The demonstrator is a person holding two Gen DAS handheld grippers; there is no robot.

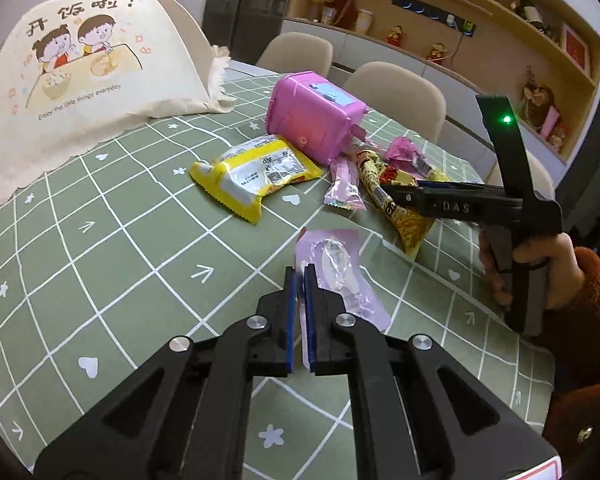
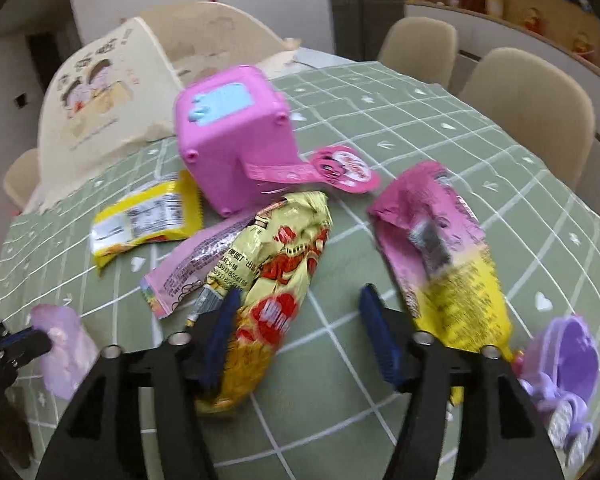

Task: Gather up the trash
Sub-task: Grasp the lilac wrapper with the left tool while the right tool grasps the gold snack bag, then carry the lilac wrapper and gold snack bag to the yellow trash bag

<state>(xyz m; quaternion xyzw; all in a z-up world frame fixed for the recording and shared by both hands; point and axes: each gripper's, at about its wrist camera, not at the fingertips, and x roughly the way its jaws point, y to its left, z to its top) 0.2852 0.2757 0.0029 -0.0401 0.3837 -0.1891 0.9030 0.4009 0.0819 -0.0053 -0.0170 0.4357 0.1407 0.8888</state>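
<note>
My left gripper [image 1: 299, 274] is shut on the edge of a pale pink plastic wrapper [image 1: 336, 264] on the green checked tablecloth [image 1: 100, 260]. My right gripper [image 2: 300, 300] is open over a yellow and red snack bag [image 2: 276, 280], its left finger touching the bag. It also shows in the left wrist view [image 1: 396, 192]. Nearby lie a yellow packet [image 1: 256, 176], a small pink sachet [image 1: 344, 188], a pink and yellow bag [image 2: 436, 248] and a pink round-tabbed wrapper [image 2: 340, 170]. A pink toy bin [image 2: 232, 136] lies tipped on its side behind them.
A cream cloth food cover with a cartoon print [image 1: 80, 80] stands at the back left. A purple toy [image 2: 568, 364] lies at the right. Beige chairs [image 2: 532, 104] ring the far side of the table. Shelves with ornaments [image 1: 500, 20] line the wall.
</note>
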